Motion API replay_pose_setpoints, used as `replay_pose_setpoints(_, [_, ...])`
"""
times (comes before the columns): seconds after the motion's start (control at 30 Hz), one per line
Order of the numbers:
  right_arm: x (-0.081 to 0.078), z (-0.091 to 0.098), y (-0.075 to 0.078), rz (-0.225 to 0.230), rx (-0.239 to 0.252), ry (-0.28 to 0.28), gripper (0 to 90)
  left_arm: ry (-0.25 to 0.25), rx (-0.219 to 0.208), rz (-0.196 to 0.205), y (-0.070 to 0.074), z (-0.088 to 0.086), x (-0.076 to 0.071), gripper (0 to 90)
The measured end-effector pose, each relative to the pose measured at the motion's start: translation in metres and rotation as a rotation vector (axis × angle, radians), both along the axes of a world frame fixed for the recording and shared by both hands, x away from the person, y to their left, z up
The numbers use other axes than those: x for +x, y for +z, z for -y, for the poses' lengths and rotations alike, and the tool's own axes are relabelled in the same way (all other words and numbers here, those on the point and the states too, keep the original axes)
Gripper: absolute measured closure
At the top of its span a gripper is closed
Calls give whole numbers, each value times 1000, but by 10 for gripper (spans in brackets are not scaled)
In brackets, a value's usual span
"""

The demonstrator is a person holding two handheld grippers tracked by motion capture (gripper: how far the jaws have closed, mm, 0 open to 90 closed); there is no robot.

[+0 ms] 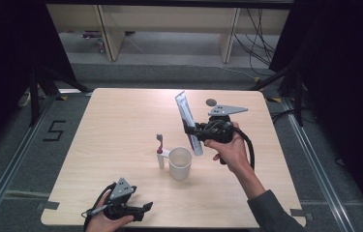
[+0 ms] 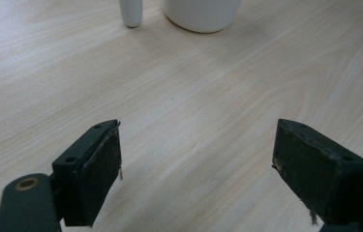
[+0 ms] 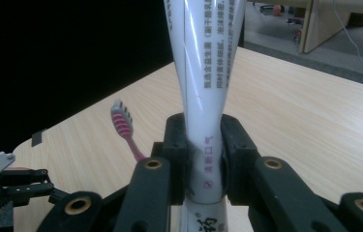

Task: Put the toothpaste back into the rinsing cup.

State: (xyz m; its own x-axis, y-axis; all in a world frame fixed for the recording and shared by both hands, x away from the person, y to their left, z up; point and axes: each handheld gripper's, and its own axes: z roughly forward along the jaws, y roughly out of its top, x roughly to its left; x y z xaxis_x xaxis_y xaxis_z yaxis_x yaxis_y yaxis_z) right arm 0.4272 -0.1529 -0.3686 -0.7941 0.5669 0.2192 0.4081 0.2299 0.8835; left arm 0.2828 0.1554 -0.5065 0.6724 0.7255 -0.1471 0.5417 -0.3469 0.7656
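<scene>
Above the white plastic cup [image 1: 180, 163], the right gripper [image 1: 199, 131] squeezed a long white toothpaste tube [image 1: 188, 121] tight between its jaws. That tube leaned over the cup, its low end just beside the rim, not yet inside. Putting it in looked like the job left to do. Left of the cup stood a pink toothbrush [image 1: 159, 151]. Near the cup, low on the pale wooden table [image 1: 121, 125], the left gripper [image 1: 138, 210] rested with jaws wide apart, holding nothing.
</scene>
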Motion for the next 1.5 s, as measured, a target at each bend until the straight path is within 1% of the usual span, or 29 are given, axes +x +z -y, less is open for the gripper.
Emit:
replay_pose_setpoints(0.03, [-2,-1,0,-13,-1,-5,756,1,3,0,0,0,0,173])
replay_pose_setpoints(0.07, [0,-3,-1,9,4,8,757,13,-13,-1,-1,1,-1,174])
replay_pose_setpoints(0.1, [-2,-5,-1,-13,9,4,756,-7,3,-3,0,-1,-1,173])
replay_pose_setpoints(0.13, [-1,-5,-1,6,0,12,756,7,-14,-3,-1,1,-1,174])
replay_pose_setpoints(0.17, [-1,-6,-2,-2,10,18,757,-4,4,0,0,0,0,173])
replay_pose_setpoints(0.2, [-2,-8,-2,-9,18,16,756,-1,-1,-1,0,0,0,173])
replay_pose_setpoints(0.23, [0,-9,-4,11,19,27,757,-2,2,-1,0,0,0,173])
replay_pose_setpoints(0.27, [-1,-10,-4,-8,17,25,757,9,-18,1,-1,1,-1,173])
replay_pose_setpoints(0.33, [-1,-12,-6,4,8,26,757,-5,3,-1,1,-1,-1,174])
replay_pose_setpoints(0.4, [-1,-15,-8,3,13,36,756,4,-11,6,0,0,0,173])
replay_pose_setpoints(0.53, [-2,-20,-11,-11,19,40,757,0,-1,2,1,-2,0,173])
replay_pose_setpoints(0.57, [-3,-21,-12,-13,22,36,756,15,-15,5,0,-1,0,173])
replay_pose_setpoints(0.6, [-1,-22,-14,2,16,49,757,4,12,3,1,-3,0,173])
replay_pose_setpoints(0.63, [-2,-23,-16,-11,13,46,757,2,6,3,0,-2,0,173])
replay_pose_setpoints(0.7, [-1,-27,-20,1,12,58,756,0,2,0,0,-2,0,173])
replay_pose_setpoints(0.73, [-3,-29,-21,-20,15,50,757,1,1,2,1,-2,0,173])
replay_pose_setpoints(0.8, [-1,-31,-25,-16,20,67,757,1,-1,-1,0,-2,-1,173])
replay_pose_setpoints(0.9, [-2,-34,-30,-22,12,71,756,0,1,-2,0,-2,-1,174])
replay_pose_setpoints(0.93, [-1,-34,-31,-8,12,74,757,-2,1,2,0,-2,0,174])
replay_pose_setpoints(0.97, [-3,-35,-32,-22,7,63,757,-2,1,1,0,-2,0,173])
replay_pose_setpoints(1.07, [-3,-38,-38,-29,9,65,756,-8,1,-3,0,-2,-1,173])
replay_pose_setpoints(1.17, [-1,-38,-45,-10,0,80,756,-9,0,-2,0,-1,0,174])
replay_pose_setpoints(1.27, [-3,-39,-49,-42,-5,75,756,-7,3,-3,-1,-1,-1,173])
replay_pose_setpoints(1.33, [-2,-39,-52,-19,-10,87,756,-3,10,1,-1,-1,0,173])
replay_pose_setpoints(1.37, [-4,-40,-53,-44,-1,82,756,-3,10,0,-1,-1,0,174])
replay_pose_setpoints(1.4, [-3,-40,-54,-19,-22,86,756,-6,12,0,-1,-2,0,173])
replay_pose_setpoints(1.43, [-4,-41,-55,-19,-24,73,756,-5,12,-1,-1,-2,0,174])
replay_pose_setpoints(1.47, [-5,-40,-55,-40,-21,74,756,-4,11,0,-1,-2,0,173])
replay_pose_setpoints(1.5, [-5,-40,-56,-38,-19,81,756,-3,10,1,-1,-2,0,173])
